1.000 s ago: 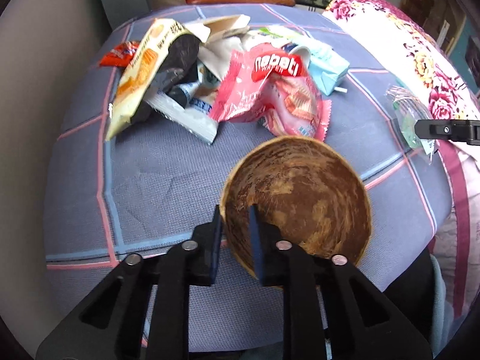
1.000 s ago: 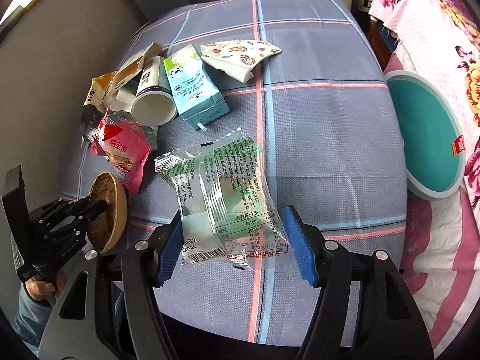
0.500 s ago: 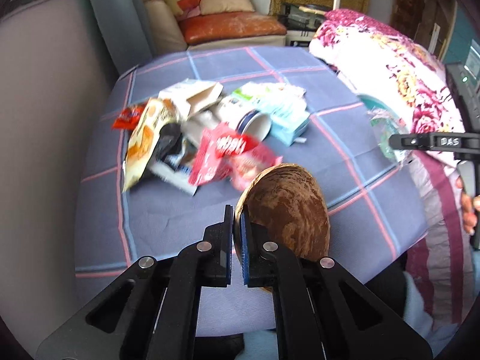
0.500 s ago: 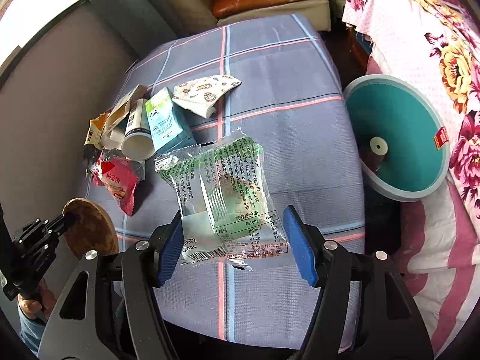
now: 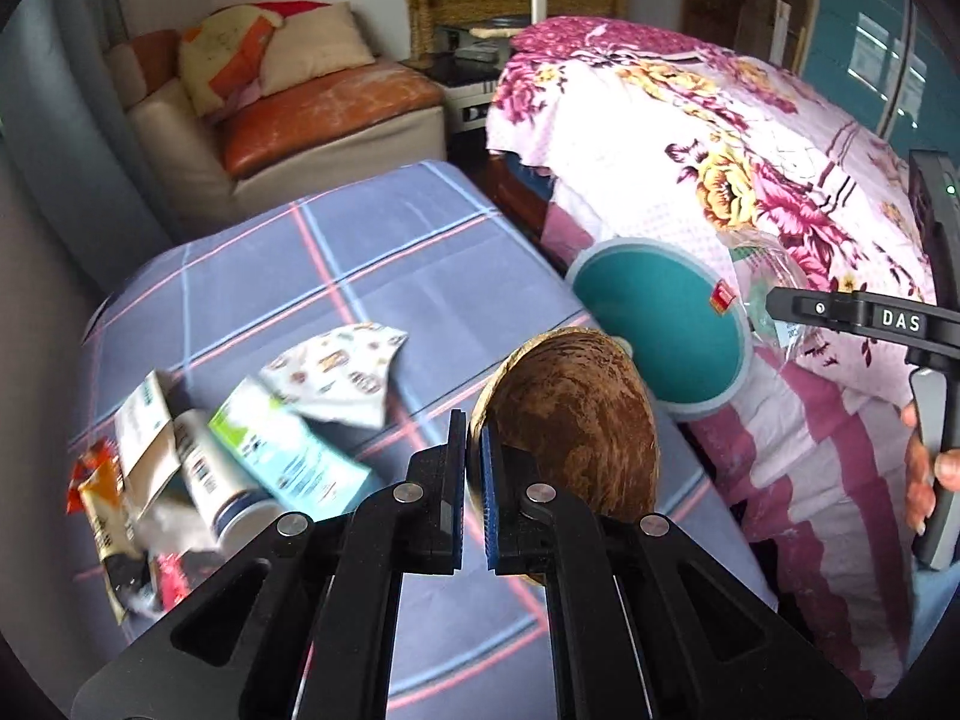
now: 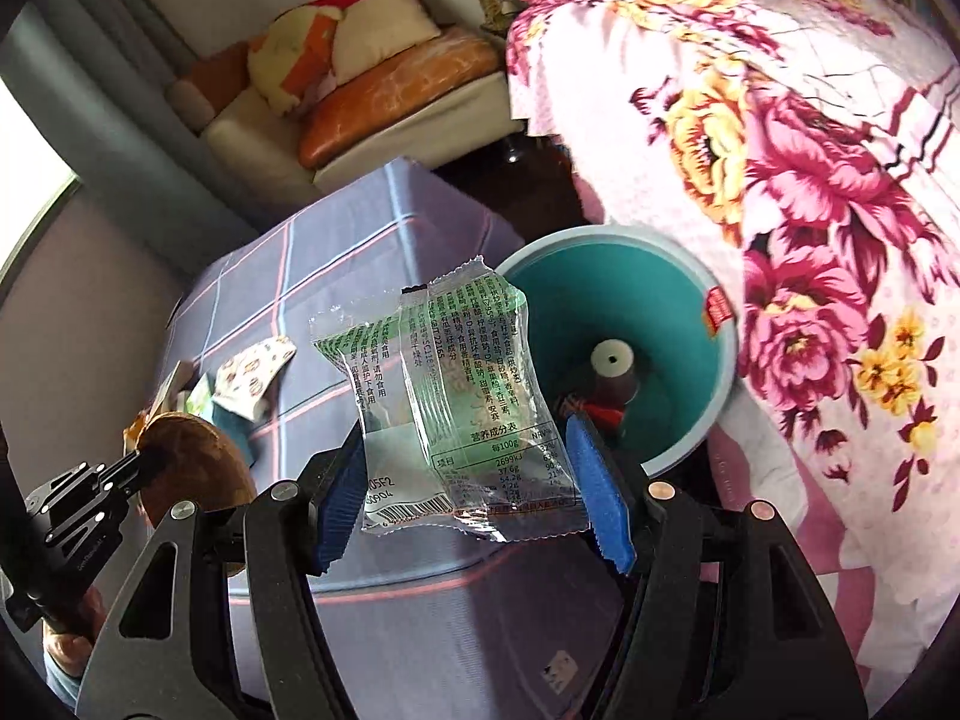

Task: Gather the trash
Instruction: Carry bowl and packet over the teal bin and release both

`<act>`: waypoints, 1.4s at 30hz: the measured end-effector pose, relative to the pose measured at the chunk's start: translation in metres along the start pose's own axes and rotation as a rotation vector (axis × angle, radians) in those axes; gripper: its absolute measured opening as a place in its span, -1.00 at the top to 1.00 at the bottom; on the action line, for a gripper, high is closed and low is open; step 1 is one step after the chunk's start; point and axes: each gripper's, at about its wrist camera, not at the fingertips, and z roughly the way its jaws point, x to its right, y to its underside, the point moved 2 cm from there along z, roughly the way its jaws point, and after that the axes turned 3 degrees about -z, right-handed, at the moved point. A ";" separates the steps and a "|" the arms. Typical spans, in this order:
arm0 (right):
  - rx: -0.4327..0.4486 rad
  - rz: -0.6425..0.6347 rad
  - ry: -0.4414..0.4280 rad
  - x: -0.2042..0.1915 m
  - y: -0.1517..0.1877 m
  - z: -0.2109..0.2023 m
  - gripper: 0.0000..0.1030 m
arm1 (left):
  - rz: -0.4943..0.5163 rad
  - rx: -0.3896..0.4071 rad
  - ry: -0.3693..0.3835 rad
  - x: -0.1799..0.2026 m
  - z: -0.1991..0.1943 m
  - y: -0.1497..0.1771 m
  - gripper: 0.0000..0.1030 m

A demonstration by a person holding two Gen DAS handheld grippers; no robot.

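Note:
My left gripper (image 5: 474,438) is shut on the rim of a brown coconut shell (image 5: 576,420), which hangs above the table's right edge, close to a teal bin (image 5: 654,324). In the right wrist view, my right gripper (image 6: 465,468) grips a clear green-printed wrapper (image 6: 444,396) between its blue pads, in front of the bin's (image 6: 678,312) mouth. Some trash lies at the bin's bottom. The shell (image 6: 198,462) and the left gripper (image 6: 144,459) show at the lower left there.
The checked table (image 5: 360,276) carries a milk carton (image 5: 288,456), a paper cup (image 5: 216,480), a patterned paper (image 5: 342,366) and several snack wrappers at its left. A flowered bed cover (image 5: 750,180) rises right behind the bin. A sofa stands at the back.
Both grippers swung right, from over the table toward the teal bin. The left jaws closed on the shell's rim and lifted it. The right gripper kept hold of the wrapper.

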 end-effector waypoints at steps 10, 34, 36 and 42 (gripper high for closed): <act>-0.032 0.077 0.113 0.060 -0.016 0.024 -0.19 | 0.097 -0.085 0.108 0.083 0.102 -0.053 0.90; -0.080 0.108 0.153 0.076 -0.011 0.051 -0.19 | 0.182 -0.218 0.176 0.128 0.173 -0.043 0.47; -0.078 0.104 0.153 0.074 -0.010 0.049 -0.19 | 0.176 -0.200 0.165 0.125 0.166 -0.041 0.24; -0.096 0.095 0.139 0.064 -0.010 0.055 -0.19 | 0.144 -0.141 0.159 0.105 0.136 -0.042 -0.28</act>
